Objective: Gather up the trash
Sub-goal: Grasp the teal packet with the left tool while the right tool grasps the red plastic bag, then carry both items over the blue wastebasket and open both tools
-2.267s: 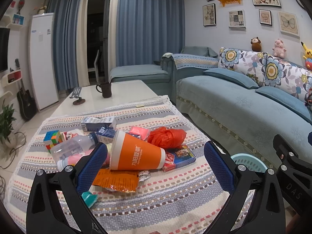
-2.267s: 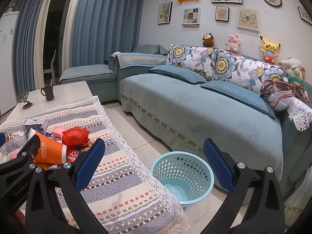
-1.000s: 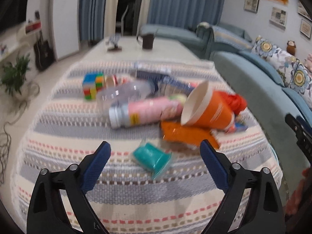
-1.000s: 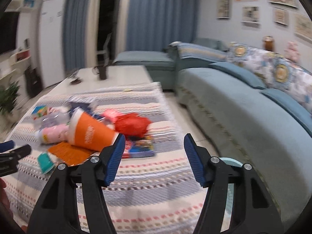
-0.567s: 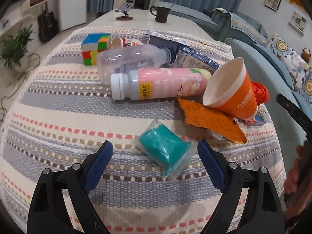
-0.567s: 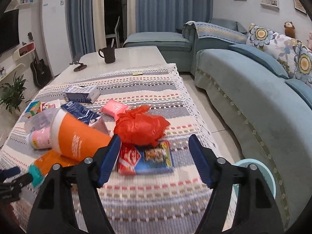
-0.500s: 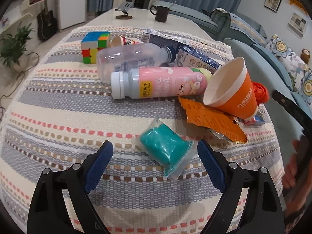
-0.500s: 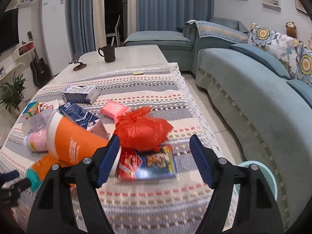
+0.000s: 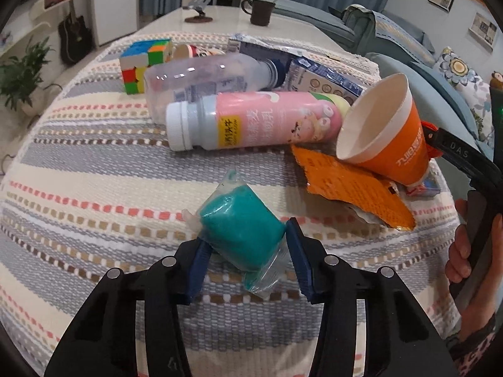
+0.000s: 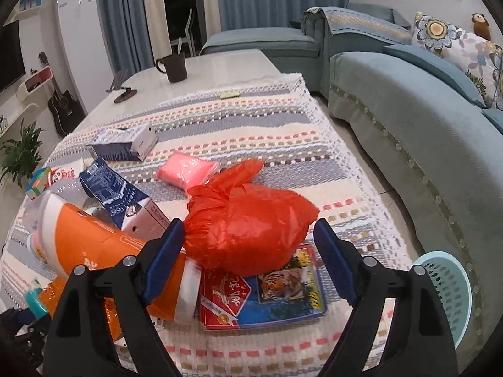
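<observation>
My left gripper (image 9: 243, 245) is shut on a teal packet in clear wrap (image 9: 240, 229), which rests on the striped tablecloth (image 9: 94, 194). Beyond it lie a pink milk bottle (image 9: 251, 121), a clear bottle (image 9: 210, 77), an orange wrapper (image 9: 352, 188) and an orange paper cup (image 9: 386, 135). My right gripper (image 10: 246, 248) is open, its fingers either side of a red plastic bag (image 10: 245, 220). The bag lies on a flat blue-and-red packet (image 10: 267, 295). The orange cup (image 10: 91, 245) is at its left.
A light-blue waste basket (image 10: 449, 292) stands on the floor right of the table. A blue sofa (image 10: 408, 110) runs along the right. A Rubik's cube (image 9: 143, 62), milk cartons (image 10: 125, 201), a pink packet (image 10: 185, 171) and a dark mug (image 10: 176, 66) sit farther back.
My left gripper has closed in on the teal packet and shut on it. My right gripper has moved forward so that its fingers flank the red bag.
</observation>
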{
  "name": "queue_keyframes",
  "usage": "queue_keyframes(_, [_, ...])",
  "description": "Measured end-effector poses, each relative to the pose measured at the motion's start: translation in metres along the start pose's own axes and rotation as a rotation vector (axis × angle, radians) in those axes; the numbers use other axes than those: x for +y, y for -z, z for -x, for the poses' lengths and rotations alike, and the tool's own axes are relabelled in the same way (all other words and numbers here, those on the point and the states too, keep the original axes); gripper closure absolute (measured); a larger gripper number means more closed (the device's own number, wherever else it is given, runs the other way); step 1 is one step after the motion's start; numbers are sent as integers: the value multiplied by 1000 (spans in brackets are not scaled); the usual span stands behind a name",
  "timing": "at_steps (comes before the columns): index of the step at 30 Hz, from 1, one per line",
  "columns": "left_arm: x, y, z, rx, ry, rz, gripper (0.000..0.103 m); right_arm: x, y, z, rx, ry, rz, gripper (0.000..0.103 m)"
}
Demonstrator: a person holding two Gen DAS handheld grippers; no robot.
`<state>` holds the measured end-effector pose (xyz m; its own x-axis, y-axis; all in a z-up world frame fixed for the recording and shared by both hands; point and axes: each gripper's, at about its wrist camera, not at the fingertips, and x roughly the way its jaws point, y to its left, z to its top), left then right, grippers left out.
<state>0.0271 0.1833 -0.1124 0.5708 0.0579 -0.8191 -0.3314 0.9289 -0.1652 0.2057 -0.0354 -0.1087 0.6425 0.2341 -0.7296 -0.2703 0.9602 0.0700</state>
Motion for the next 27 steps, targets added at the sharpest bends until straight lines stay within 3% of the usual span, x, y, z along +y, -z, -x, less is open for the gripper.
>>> queue_keyframes(7, [-1, -4, 19, -101, -15, -25, 62, 8, 2, -5, 4, 2, 24, 63])
queue_keyframes(11, [-11, -3, 39, -183, 3, -61, 63, 2, -2, 15, -62, 0, -10, 67])
queue_keyframes(17, [-51, -2, 93, -354, 105, -163, 63, -26, -11, 77, -189, 11, -64, 68])
queue_keyframes(27, [-152, -1, 136, -427, 317, -331, 63, -120, 17, 169, -282, 134, -161, 68])
